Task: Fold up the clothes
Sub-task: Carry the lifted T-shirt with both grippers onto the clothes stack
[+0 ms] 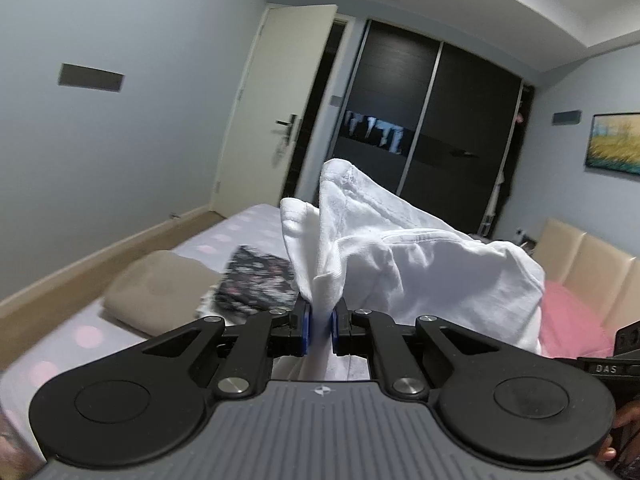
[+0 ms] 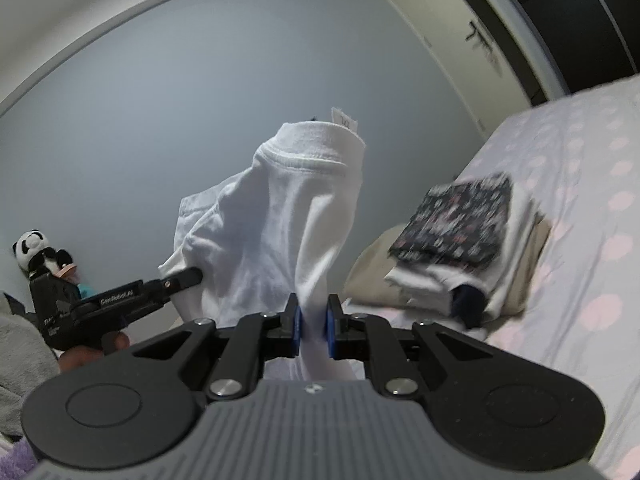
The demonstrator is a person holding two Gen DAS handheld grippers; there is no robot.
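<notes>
Pinching the white garment [image 1: 404, 252] aloft over the bed [image 2: 580, 208], both hand-held grippers, left [image 1: 320, 326] and right [image 2: 313, 330], tilted upward.

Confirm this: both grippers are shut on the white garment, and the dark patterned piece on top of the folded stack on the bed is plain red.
One thing is wrong: the top piece of the stack is dark with a small light pattern, not plain red, as the right wrist view shows. The rest holds: the left gripper and right gripper are shut on the white garment.

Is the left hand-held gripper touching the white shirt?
Touching. The left wrist view shows the left hand-held gripper shut on a fold of the white shirt, cloth pinched between its blue pads.
</notes>
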